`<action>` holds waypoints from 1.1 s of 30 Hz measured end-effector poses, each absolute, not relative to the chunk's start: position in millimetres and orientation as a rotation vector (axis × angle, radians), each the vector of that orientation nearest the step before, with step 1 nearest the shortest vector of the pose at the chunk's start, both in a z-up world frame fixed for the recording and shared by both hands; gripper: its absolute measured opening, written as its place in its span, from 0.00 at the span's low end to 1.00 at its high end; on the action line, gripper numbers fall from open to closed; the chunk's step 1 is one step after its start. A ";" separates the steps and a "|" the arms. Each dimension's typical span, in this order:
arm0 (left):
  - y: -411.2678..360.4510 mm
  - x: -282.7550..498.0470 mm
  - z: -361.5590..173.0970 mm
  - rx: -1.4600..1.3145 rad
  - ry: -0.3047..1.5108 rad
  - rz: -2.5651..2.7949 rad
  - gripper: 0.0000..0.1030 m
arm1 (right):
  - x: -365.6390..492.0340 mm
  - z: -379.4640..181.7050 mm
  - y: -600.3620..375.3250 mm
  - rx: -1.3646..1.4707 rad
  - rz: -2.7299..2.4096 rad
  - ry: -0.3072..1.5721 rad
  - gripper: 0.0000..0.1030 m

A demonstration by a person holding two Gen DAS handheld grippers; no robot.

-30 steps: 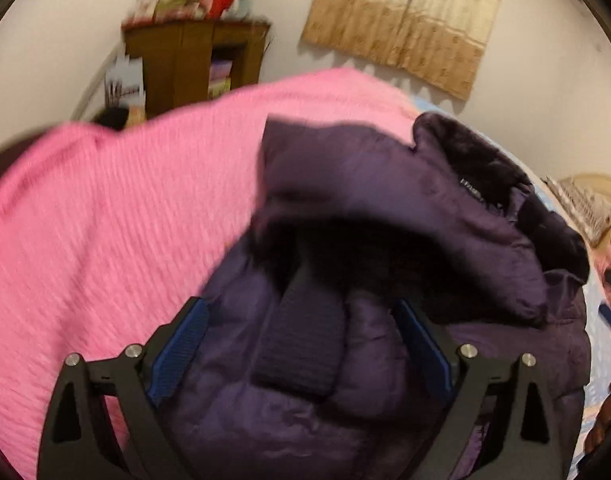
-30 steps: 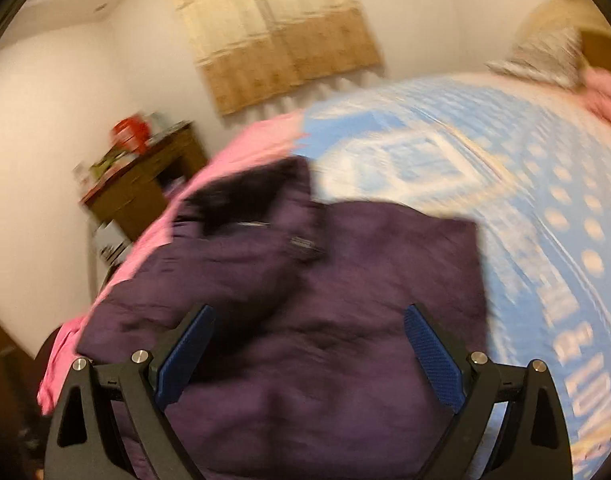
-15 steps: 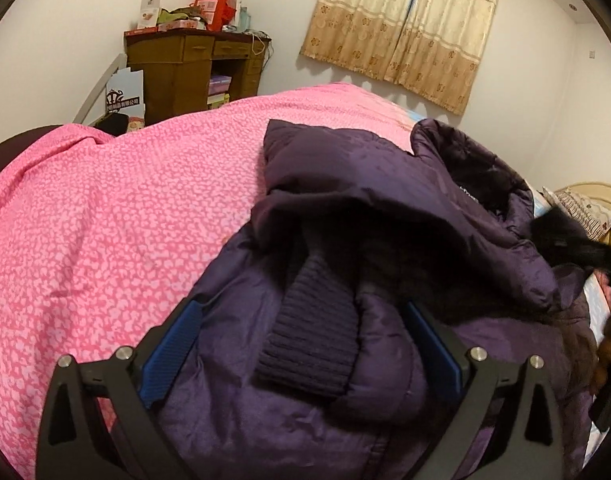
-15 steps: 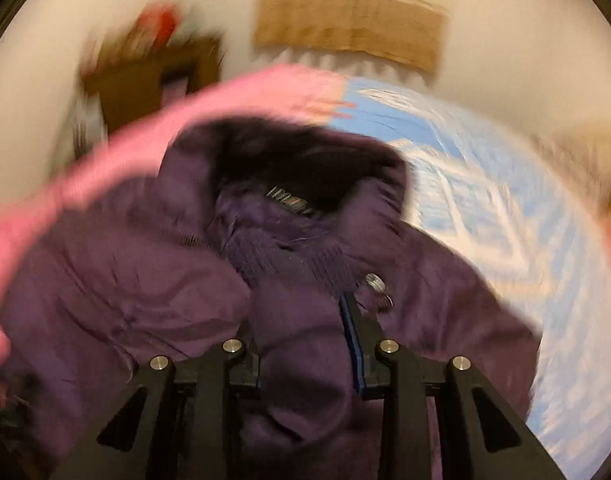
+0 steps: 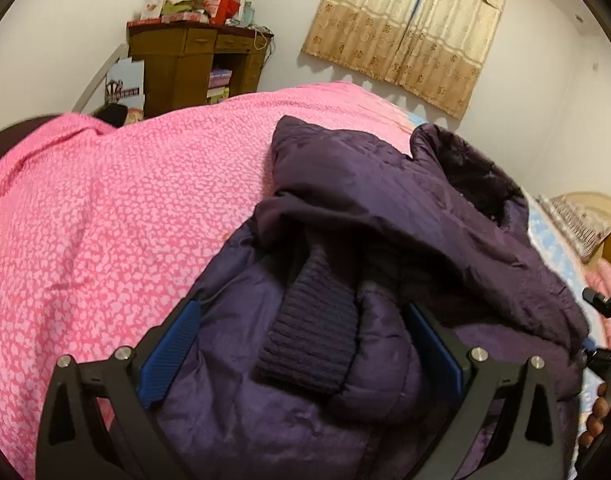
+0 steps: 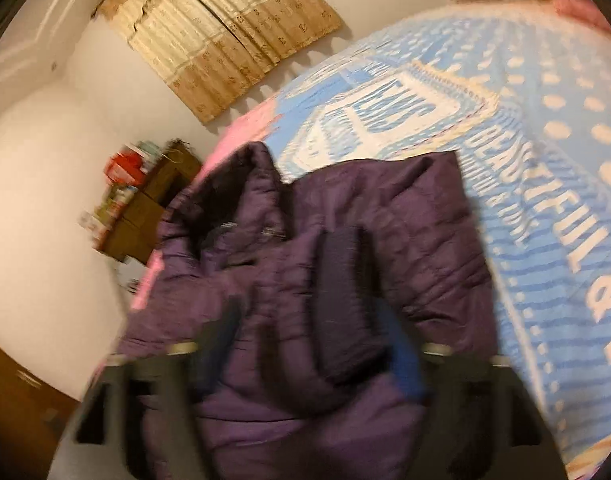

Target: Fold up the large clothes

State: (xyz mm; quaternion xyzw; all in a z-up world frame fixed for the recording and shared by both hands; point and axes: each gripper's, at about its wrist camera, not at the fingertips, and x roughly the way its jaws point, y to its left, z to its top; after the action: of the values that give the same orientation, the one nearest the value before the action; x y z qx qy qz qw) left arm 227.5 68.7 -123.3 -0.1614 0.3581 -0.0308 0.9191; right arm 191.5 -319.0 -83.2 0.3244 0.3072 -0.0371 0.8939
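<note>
A dark purple padded jacket (image 5: 365,208) lies bunched on the bed, its hood toward the curtain wall. A sleeve with a ribbed knit cuff (image 5: 313,320) lies between the blue pads of my left gripper (image 5: 301,344), which is open just above it. In the blurred right wrist view the jacket (image 6: 405,216) lies partly on the blue sheet, with a second sleeve and dark cuff (image 6: 341,280) between the spread fingers of my right gripper (image 6: 313,344), which is open. The right gripper's body also shows in the left wrist view (image 5: 607,344) at the right edge.
A pink patterned blanket (image 5: 105,220) covers the left of the bed. A blue and white printed sheet (image 6: 545,152) covers the right. A cluttered wooden desk (image 5: 185,64) stands by the wall beside a beige curtain (image 5: 409,28). A pillow (image 5: 581,224) lies at the headboard.
My right gripper was shut on jacket fabric half a second ago and is now open, with the view swung toward the blue sheet. My left gripper stayed open over the sleeve.
</note>
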 end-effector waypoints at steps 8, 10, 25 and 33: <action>87.6 244.1 -114.2 -0.398 0.763 0.033 0.98 | 230.9 -90.6 -248.8 0.249 -0.070 0.825 0.37; 100.0 253.8 -122.0 -0.401 0.810 0.145 0.93 | 223.8 -82.9 -242.6 0.187 -0.097 0.782 0.35; 73.1 269.9 -38.2 -0.214 0.618 0.074 0.90 | 190.8 -75.0 -272.7 0.150 -0.254 0.693 0.59; 44.8 331.0 -14.9 -0.136 0.651 -0.055 0.92 | 210.3 -9.0 -290.1 0.236 -0.188 0.572 0.62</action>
State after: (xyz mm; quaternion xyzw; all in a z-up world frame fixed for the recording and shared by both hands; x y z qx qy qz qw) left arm 331.0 44.8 -14.9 -0.0668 0.3196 -0.0270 0.9448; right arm 210.3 -290.1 -9.0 0.1160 0.2809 -0.0922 0.9482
